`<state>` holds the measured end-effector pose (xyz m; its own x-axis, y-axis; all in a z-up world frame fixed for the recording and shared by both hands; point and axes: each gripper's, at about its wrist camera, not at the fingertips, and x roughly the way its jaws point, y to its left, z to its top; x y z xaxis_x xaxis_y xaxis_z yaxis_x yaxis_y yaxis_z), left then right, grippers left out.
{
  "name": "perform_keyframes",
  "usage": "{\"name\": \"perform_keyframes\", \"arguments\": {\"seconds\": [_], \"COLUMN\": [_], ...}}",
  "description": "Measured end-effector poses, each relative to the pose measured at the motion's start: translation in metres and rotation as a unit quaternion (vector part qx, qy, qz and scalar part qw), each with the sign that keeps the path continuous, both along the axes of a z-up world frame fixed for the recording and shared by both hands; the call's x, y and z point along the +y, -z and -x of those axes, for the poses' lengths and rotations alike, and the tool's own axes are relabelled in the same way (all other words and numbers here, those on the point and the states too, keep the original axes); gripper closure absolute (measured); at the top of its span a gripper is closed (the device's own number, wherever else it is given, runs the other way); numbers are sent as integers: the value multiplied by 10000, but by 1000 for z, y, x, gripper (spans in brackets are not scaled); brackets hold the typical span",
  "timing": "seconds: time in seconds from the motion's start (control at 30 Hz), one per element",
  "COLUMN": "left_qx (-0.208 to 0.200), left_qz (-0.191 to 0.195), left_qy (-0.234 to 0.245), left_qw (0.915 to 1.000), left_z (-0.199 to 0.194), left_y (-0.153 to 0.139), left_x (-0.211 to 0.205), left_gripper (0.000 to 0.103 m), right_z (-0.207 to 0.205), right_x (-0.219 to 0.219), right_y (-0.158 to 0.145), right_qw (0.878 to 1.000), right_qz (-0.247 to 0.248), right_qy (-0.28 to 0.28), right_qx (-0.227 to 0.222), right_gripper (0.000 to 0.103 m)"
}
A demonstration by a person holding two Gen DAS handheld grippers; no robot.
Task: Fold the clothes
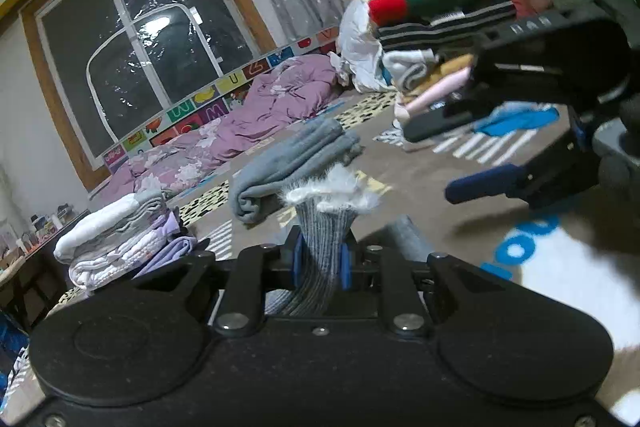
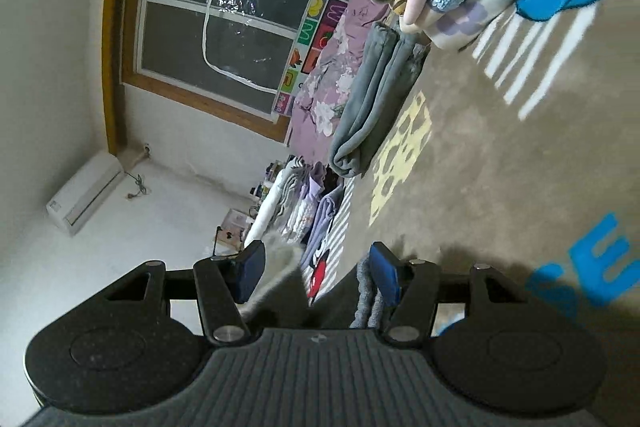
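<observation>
The tall stack of folded clothes (image 1: 432,39) stands near the right gripper (image 1: 456,155) and could topple if the arm swings wide. The folded grey trousers (image 1: 288,163) and the small pile of white and lilac folded laundry (image 1: 120,239) lie well apart on the beige printed mat (image 1: 460,227), ahead of the work. The left gripper (image 1: 322,263) is clamped on the ribbed grey sock with a fluffy white cuff (image 1: 326,223); its thin bite could slip. The right gripper's fingers stand apart, beside the sock.
</observation>
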<state>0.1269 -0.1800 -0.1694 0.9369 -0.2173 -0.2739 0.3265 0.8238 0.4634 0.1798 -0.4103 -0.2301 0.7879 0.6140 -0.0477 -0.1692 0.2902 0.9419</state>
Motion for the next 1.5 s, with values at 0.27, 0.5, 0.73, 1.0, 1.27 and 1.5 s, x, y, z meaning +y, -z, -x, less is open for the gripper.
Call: {"name": "perform_keyframes", "arguments": {"seconds": [0.27, 0.5, 0.73, 1.0, 1.27, 1.5], "left_qx": [7, 31, 188, 520, 709, 1649], "left_qz": [-198, -279, -362, 197, 1426, 1146], "left_qy": [16, 5, 343, 1360, -180, -101], "left_qw": [9998, 9996, 9986, 9891, 9871, 9796], "left_z": [-1, -2, 5, 42, -20, -47], "left_y": [15, 25, 26, -13, -38, 14], "left_x": [-8, -14, -16, 31, 123, 112], "left_gripper": [87, 87, 76, 44, 49, 51], "right_z": [-6, -9, -10, -7, 19, 6], "right_x": [10, 16, 21, 30, 99, 137], "right_y": [2, 4, -1, -23, -69, -55], "right_qw": [9998, 9998, 9990, 9902, 9121, 8537], "right_qz": [-47, 6, 451, 1331, 3630, 4972], "right_qy": [-204, -180, -5, 227, -104, -507], "right_qx": [37, 118, 49, -365, -1903, -1461], "right_gripper": [44, 44, 44, 44, 44, 47]}}
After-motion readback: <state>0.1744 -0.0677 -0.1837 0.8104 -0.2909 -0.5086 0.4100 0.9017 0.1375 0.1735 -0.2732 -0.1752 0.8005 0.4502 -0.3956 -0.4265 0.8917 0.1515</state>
